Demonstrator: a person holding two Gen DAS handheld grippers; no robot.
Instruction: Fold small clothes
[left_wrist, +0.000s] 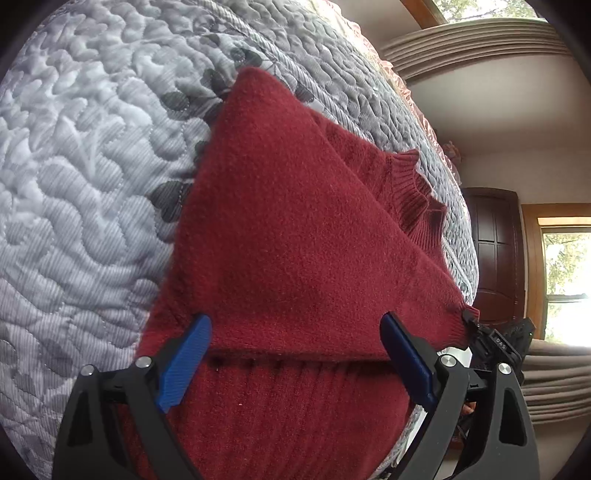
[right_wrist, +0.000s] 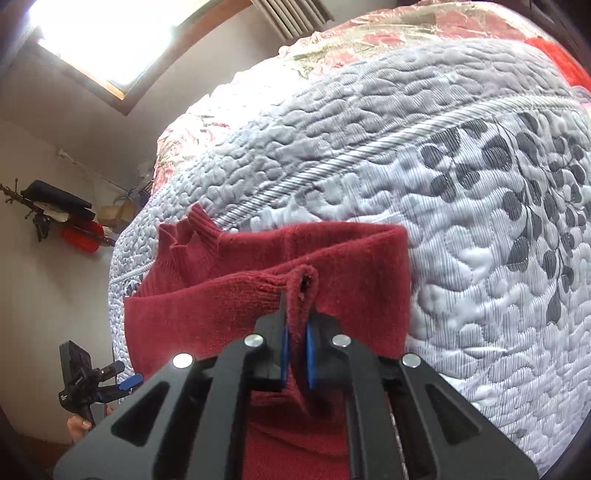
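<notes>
While the grey quilted bedspread with a dark leaf print (left_wrist: 92, 177) fills both views, I see the dark red knitted sweater (left_wrist: 280, 229) lying folded on it. My left gripper (left_wrist: 295, 354) hovers wide open, empty, over its fold edge; my right gripper (right_wrist: 295, 350) pinches a raised sweater fold.

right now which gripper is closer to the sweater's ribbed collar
Neither clearly. The right gripper is shut on a sweater edge below the collar; the left gripper is open over the hem end, also short of it.
</notes>
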